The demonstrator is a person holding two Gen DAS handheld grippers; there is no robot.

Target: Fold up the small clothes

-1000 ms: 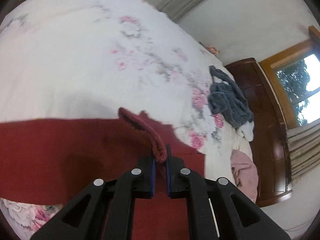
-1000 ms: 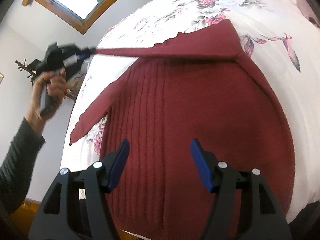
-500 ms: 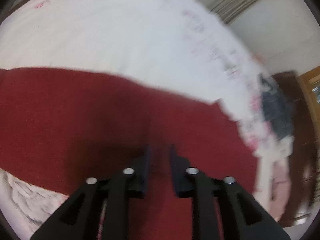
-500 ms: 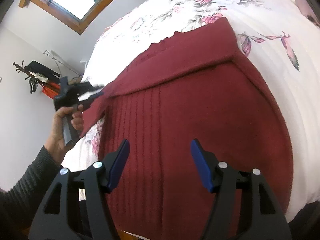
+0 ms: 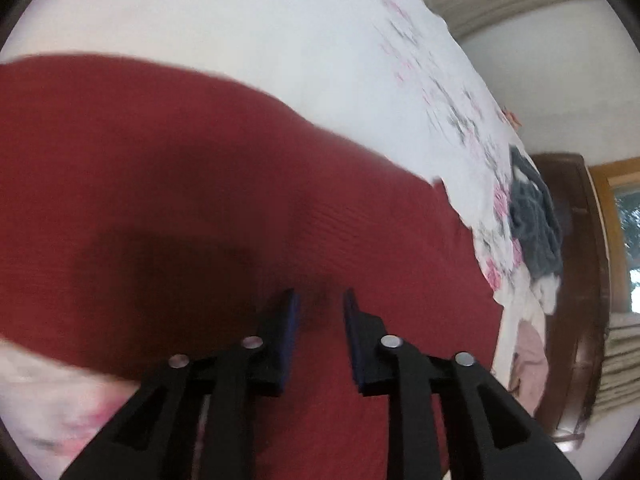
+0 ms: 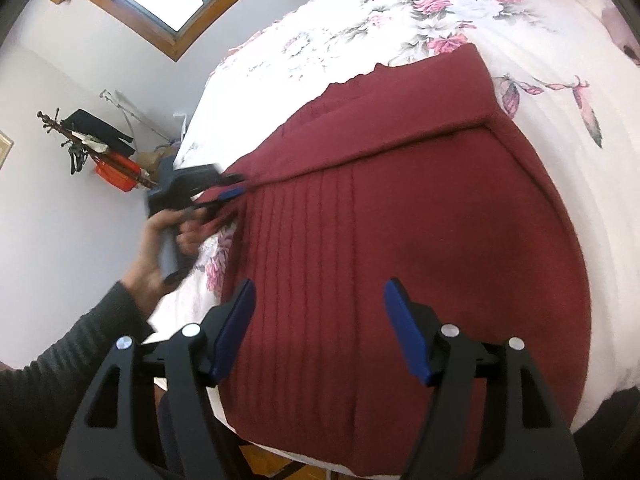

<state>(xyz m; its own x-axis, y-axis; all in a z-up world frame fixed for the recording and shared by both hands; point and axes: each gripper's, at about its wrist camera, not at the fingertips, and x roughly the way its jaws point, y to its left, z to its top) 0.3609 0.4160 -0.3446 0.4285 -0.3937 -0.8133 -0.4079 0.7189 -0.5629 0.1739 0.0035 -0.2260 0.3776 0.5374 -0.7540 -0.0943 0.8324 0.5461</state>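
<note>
A dark red knit sweater [image 6: 400, 216] lies flat on the floral bedspread [image 6: 360, 40], one sleeve [image 6: 400, 120] folded across its upper part. My left gripper [image 5: 320, 304] is open a little, low over the red knit, with nothing between its fingers. In the right wrist view the left gripper [image 6: 234, 185] sits at the sweater's left edge, held by a hand [image 6: 160, 248] in a dark sleeve. My right gripper [image 6: 320, 320] stands wide open above the sweater's lower part, holding nothing.
A grey heap of clothes [image 5: 532, 224] and a pink garment [image 5: 530, 360] lie at the far end of the bed by a dark wooden headboard [image 5: 580, 280]. A coat rack [image 6: 80, 140] stands by the wall. The bed's edge [image 6: 280, 452] runs below the sweater's hem.
The left gripper carried the sleeve cuff across the sweater, came down, opened and let it go. The sleeve now lies flat. The right gripper stayed where it was.
</note>
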